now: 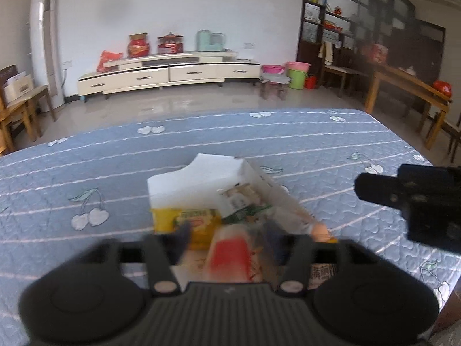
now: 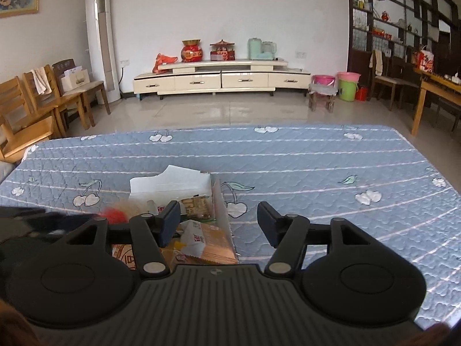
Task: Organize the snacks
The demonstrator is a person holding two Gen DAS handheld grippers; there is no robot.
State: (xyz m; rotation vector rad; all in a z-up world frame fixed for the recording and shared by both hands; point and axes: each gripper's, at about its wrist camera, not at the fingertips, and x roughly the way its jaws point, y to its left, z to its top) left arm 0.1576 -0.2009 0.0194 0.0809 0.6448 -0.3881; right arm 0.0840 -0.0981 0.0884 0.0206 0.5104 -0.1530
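Yellow snack pack, lettering blurred

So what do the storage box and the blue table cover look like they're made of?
Box: seemingly thin clear plastic, glossy; snacks show through its side wall. White liner: probably paper or card, matte. Table cover: quilted fabric, with stitched diamond puckers and printed cherries.

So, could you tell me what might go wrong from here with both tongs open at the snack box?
1. The red-and-clear packet sits between the open left tongs, seemingly not gripped; it may land outside the clear box.
2. The right tongs straddle the box's thin wall; closing or pulling sideways could tip it and spill snacks onto the blue quilt.
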